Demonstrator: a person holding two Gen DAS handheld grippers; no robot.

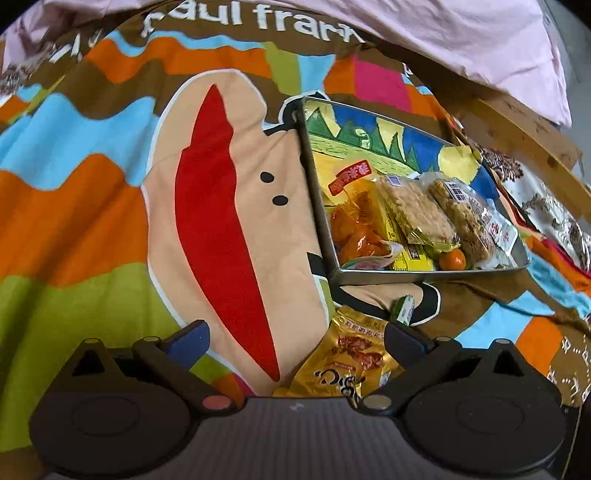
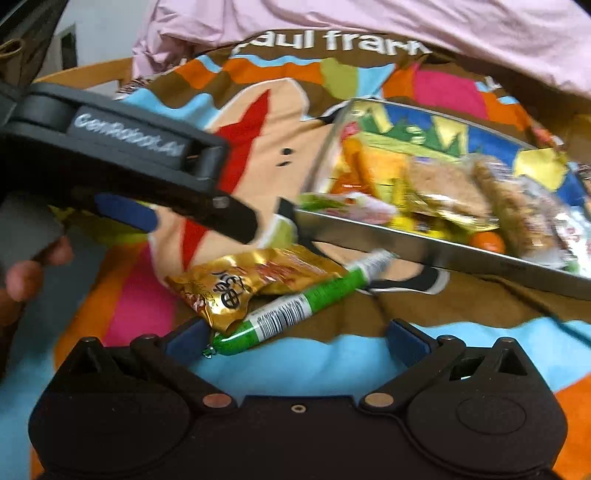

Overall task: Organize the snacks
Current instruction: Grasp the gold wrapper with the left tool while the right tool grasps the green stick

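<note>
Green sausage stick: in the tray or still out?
Out. The green sausage stick lies on the blanket beside the gold packet, outside the tray.

left claw spread wide, nothing between its fingers, low over a cartoon-print blanket. gold snack packet lies just ahead, touching the right finger. green wrapped stick just beyond. metal tray right of centre holds cracker packs, orange sweets, a small orange ball.

A home bedroom: a bright cartoon-print bedspread covers a bed, pink crumpled bedding at twelve o'clock.
</note>
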